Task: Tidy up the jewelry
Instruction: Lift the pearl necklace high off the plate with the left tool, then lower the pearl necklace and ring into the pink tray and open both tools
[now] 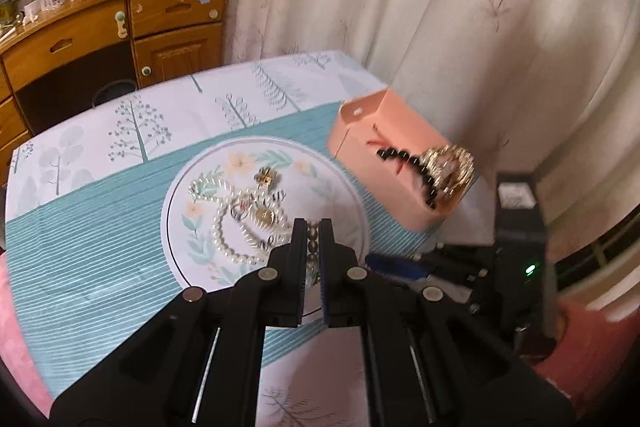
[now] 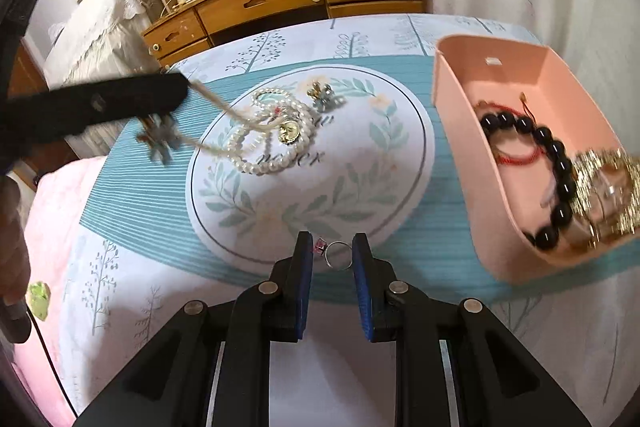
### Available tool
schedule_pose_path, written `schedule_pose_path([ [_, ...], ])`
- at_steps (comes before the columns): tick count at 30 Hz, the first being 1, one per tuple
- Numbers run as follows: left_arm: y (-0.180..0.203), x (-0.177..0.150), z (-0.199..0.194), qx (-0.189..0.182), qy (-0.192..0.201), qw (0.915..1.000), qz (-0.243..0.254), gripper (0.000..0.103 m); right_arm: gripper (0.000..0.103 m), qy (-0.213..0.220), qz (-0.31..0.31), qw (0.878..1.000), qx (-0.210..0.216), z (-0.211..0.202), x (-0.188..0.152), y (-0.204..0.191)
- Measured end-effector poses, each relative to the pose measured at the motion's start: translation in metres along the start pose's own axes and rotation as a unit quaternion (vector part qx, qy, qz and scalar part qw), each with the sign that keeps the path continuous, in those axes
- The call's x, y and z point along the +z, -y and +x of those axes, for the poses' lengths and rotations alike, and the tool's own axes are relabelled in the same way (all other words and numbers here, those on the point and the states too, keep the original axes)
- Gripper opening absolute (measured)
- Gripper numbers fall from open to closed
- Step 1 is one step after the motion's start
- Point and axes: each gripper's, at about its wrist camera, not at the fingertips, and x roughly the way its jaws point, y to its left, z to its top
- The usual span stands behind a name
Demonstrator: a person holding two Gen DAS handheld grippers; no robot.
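Note:
A pile of jewelry lies on the round floral mat (image 2: 360, 163): a pearl necklace (image 2: 272, 131), a gold pendant (image 2: 289, 131) and a gold clip (image 2: 325, 95). My left gripper (image 1: 313, 233) is shut on a gold chain (image 2: 224, 111) with a snowflake charm (image 2: 160, 141) and holds it lifted above the mat's left side. My right gripper (image 2: 332, 251) is open low over the tablecloth, with a silver ring (image 2: 338, 255) with a pink stone between its fingertips. A pink box (image 2: 532, 163) at the right holds a black bead bracelet (image 2: 556, 163), a red cord and a gold piece (image 2: 608, 191).
The table wears a teal and white tree-print cloth (image 2: 132, 211). A wooden cabinet (image 2: 280, 3) stands behind it, a curtain (image 1: 420, 7) to the right. A green scrap (image 2: 38, 299) lies at the left edge.

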Motion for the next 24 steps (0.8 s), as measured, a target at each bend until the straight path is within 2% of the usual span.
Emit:
schedule_pose_path([
  [6,0.011,0.024,-0.034,-0.008,0.044,0.9987,-0.026,0.003,0.020,0.009,0.034,0.999,0.014,-0.020,-0.012,0.009],
  [11,0.024,0.050,-0.062,0.000,0.078,0.9967,-0.021,0.003,0.020,0.025,0.045,0.998,0.020,-0.042,-0.012,0.014],
  [24,0.072,0.101,-0.104,-0.003,0.143,0.9897,0.006,0.003,0.020,0.076,0.030,0.996,0.035,-0.107,0.019,0.030],
])
